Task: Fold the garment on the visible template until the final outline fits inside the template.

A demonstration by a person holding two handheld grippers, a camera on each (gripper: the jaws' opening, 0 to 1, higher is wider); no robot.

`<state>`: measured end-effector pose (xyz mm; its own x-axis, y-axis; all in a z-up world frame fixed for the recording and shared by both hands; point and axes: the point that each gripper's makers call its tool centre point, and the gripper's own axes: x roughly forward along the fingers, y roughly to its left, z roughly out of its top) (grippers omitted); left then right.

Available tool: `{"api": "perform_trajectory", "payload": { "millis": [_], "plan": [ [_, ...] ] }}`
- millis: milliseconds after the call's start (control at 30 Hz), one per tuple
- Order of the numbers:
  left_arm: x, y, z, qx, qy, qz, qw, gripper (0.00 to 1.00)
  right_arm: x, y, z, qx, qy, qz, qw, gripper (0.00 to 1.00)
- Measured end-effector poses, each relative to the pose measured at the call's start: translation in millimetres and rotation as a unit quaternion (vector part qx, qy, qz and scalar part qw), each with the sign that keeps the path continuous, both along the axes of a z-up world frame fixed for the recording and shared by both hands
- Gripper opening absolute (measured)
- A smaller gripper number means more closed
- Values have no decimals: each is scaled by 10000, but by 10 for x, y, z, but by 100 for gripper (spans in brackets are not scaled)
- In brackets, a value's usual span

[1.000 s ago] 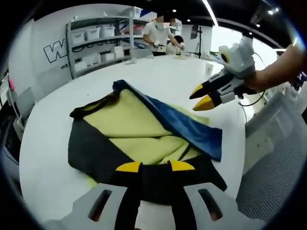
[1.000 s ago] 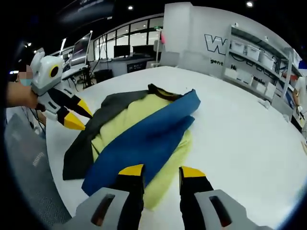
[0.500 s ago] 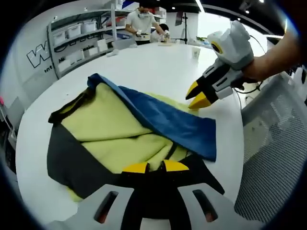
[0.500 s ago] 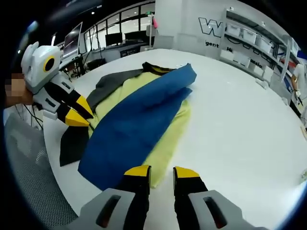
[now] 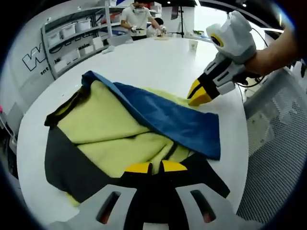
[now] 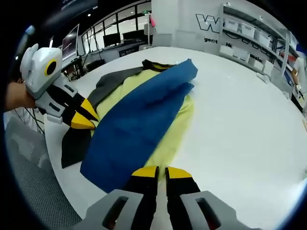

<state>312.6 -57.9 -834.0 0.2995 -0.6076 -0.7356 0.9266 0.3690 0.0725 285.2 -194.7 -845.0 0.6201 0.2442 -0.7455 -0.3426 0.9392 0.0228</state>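
garment (image 5: 129, 129) lies crumpled on white round table (image 5: 158, 62), yellow lining up, blue panel folded across it, dark grey part on the near side in left gripper view. left gripper (image 5: 150, 167): yellow tips nearly touching, pinched over the dark hem at the garment's near edge; looks clamped on cloth. right gripper (image 6: 157, 172): tips close together w/ a thin gap, sitting at the yellow edge just beside the blue panel; can't tell if cloth is actually caught between them. in left gripper view the right gripper's tips press down at the far yellow edge, held by a hand (image 5: 268, 52).

shelf unit (image 5: 72, 36) by the wall carries white bins (image 5: 67, 29); contents not readable. small cup (image 5: 193, 45) stands on the table's far side.

table surface beyond the garment is bare white, wide room toward far rim. grey mesh chair (image 5: 276, 158) just past the near rim. person (image 5: 136, 17) at the far end.
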Motion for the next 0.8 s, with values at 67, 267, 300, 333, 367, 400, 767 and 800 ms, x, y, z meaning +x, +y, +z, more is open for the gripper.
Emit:
{"api": "perform_trajectory", "payload": {
  "millis": [67,267,300,333,367,400,767,800],
  "plan": [
    [-10,40,6,-21,63,63,10000,4,-2,8,4,-2,9,26,10000,0],
    [18,226,83,-396,238,675,9966,4,-77,73,11,-82,53,219,9997,0],
    [16,253,94,-497,329,794,9951,4,-95,88,14,-78,51,243,9997,0],
    [19,281,109,-565,368,870,9939,4,-107,101,17,-60,51,264,9996,0],
    [21,332,123,-587,356,930,9933,4,-122,114,20,-47,58,282,9996,0],
    [16,359,126,-587,361,949,9931,4,-140,135,24,-42,58,314,9995,0],
    [-295,460,157,-448,463,772,9949,4,-415,242,5,59,382,513,9979,0],
    [-321,459,150,-438,473,739,9952,4,-446,243,1,77,432,533,9976,0]
  ]
}}
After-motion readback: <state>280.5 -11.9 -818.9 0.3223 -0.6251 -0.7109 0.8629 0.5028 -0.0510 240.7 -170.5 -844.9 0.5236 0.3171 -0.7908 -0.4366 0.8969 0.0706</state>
